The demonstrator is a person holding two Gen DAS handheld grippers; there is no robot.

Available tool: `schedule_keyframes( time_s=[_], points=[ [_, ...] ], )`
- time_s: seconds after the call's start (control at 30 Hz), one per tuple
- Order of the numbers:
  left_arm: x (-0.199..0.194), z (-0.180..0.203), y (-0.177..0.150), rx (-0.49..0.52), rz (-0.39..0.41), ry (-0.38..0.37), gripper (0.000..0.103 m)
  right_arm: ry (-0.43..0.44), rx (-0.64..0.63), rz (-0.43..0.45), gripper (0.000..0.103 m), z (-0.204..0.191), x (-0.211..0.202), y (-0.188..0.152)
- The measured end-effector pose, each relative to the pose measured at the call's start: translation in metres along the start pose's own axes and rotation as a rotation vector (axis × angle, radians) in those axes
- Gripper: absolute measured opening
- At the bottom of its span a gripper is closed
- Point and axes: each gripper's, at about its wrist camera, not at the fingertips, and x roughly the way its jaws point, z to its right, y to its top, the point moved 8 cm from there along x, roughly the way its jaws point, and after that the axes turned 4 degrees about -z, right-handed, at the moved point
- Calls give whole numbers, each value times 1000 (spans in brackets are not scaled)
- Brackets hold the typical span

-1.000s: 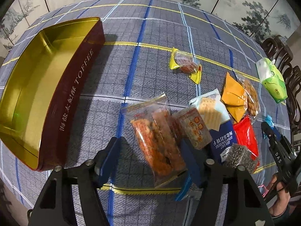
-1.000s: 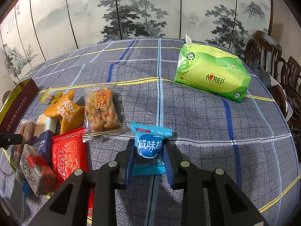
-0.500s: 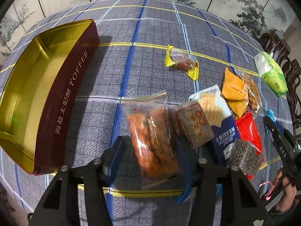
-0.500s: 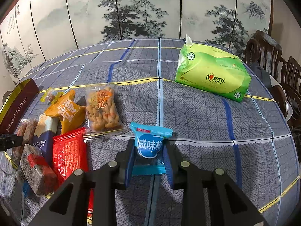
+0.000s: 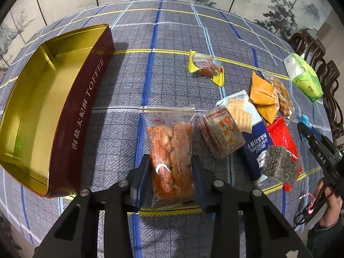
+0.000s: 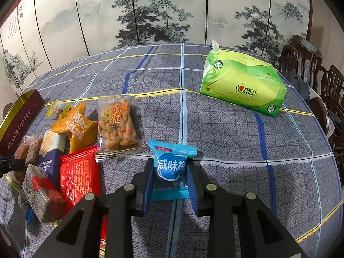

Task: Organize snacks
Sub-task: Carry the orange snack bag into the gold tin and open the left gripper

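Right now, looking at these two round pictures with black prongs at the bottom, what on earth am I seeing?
No robot here: a person holds a hand tool with two jaws in each hand, and a fisheye camera on each tool looks along its jaws. One picture comes from the left gripper, whose jaws have just been closing around a clear packet of orange-brown biscuits. The other comes from the right gripper, shut on a small blue snack packet. On the grey checked tablecloth lie more wrapped snacks, a green tissue pack and an open, empty gold-lined maroon tin.
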Motion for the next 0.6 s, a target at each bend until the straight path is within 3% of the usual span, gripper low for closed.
schedule_keyframes(
  time_s=[0.37, 0.6],
  points=[
    [-34, -3, 6, 44, 55, -24, 34, -22, -16, -2, 28, -2, 0, 0],
    [-56, -37, 20, 21, 104, 15, 34, -37, -28, -4, 28, -3, 0, -1]
  ],
)
